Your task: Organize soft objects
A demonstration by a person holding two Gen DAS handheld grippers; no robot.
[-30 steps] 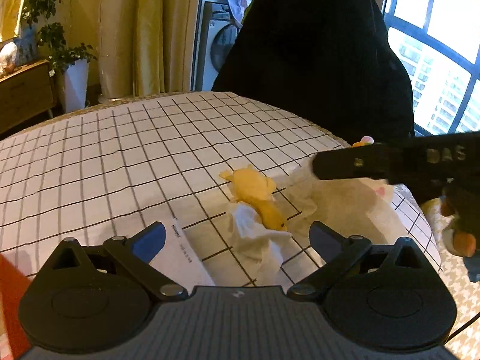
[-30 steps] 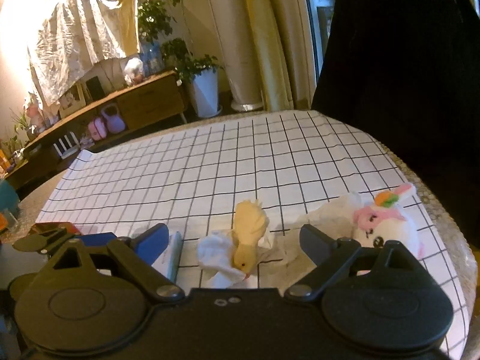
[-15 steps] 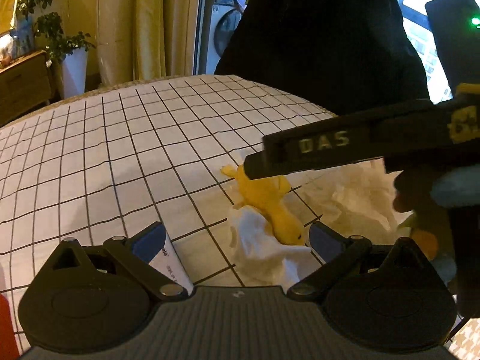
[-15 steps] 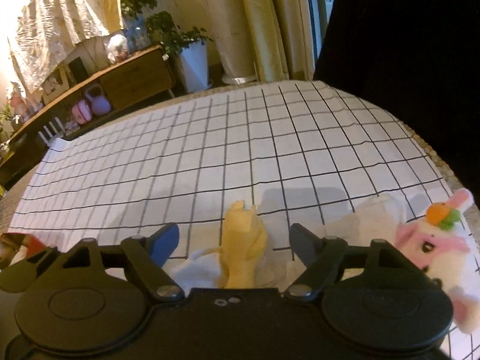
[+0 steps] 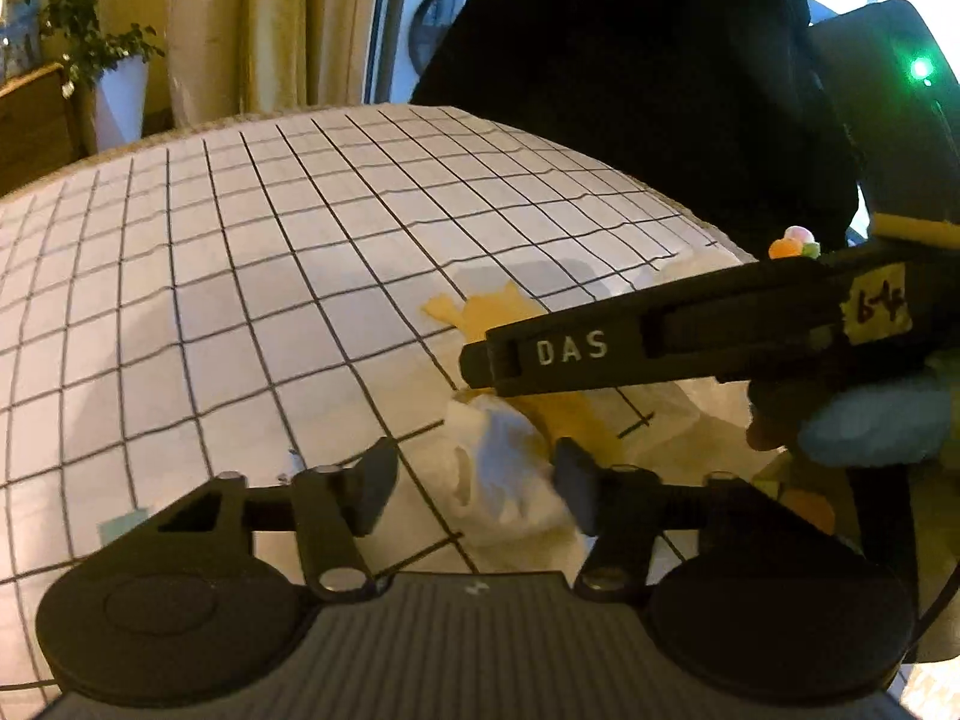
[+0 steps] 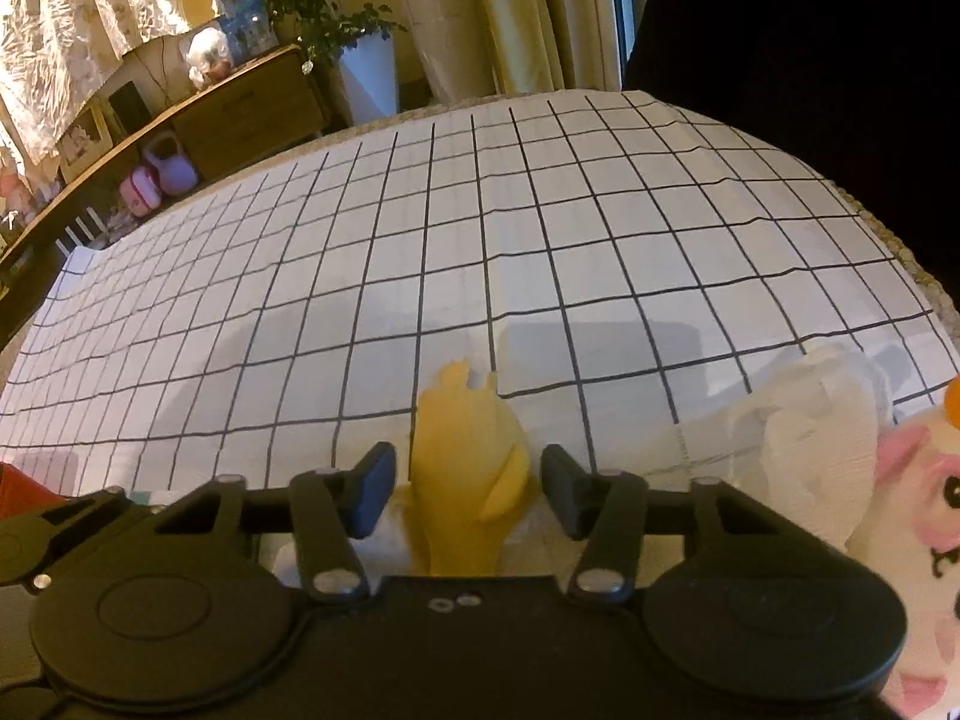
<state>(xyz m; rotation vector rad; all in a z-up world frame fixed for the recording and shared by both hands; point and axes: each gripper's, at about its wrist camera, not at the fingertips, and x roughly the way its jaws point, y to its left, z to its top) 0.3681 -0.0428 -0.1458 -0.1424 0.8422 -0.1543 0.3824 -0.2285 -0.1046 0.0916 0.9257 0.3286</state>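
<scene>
A yellow plush toy [image 6: 465, 468] lies on the checked tablecloth [image 6: 480, 228], partly on a crumpled white tissue [image 5: 504, 474]. My right gripper [image 6: 465, 492] is open, its fingers on either side of the toy, not pressing it. In the left wrist view the right gripper's finger [image 5: 630, 348] crosses over the yellow toy [image 5: 492, 312]. My left gripper [image 5: 474, 480] is open around the white tissue. A pink and white bunny plush [image 6: 912, 540] sits at the right edge, beside a second crumpled tissue [image 6: 810, 420].
A dark-clothed person [image 5: 630, 60] stands past the table's far right edge. A sideboard [image 6: 240, 114] with toys and a potted plant [image 6: 354, 54] stand behind the table. A red object [image 6: 24, 486] lies at the near left. The tablecloth [image 5: 240, 276] stretches left.
Both grippers moved forward and down. The right gripper's fingers now straddle the yellow toy and have narrowed. The left gripper has narrowed around the white tissue.
</scene>
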